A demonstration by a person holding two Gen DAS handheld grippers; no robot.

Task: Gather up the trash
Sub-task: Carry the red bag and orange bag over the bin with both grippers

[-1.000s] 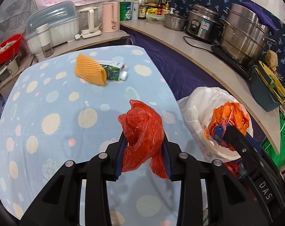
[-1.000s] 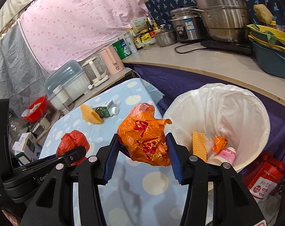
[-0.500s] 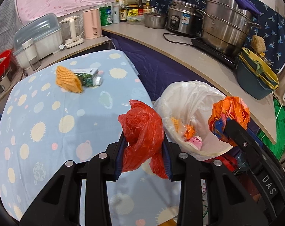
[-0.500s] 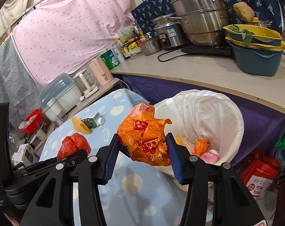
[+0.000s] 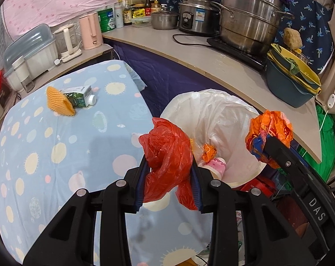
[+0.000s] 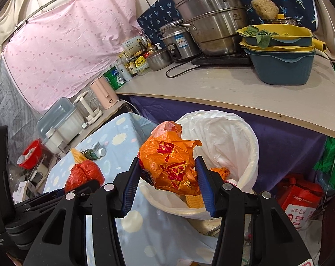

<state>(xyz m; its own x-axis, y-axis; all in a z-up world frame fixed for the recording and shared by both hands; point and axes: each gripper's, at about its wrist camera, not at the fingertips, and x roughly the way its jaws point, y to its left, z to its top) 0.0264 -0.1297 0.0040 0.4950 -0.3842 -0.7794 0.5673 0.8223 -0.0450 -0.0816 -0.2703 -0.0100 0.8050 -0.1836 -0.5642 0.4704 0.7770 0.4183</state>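
Holding a red bag [image 5: 167, 159], the left gripper [image 5: 168, 177] sees a pink cup [image 5: 216, 166] in the bin [image 5: 211, 110]. The right gripper [image 6: 169, 177], clamping an orange bag [image 6: 169, 164], instead sees a yellow sponge [image 6: 194, 200] there.

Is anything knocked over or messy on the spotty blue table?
Yes. A small green carton lies tipped on its side on the blue tablecloth, touching a crumpled yellow net sleeve. Both look like leftover trash. No spill shows.
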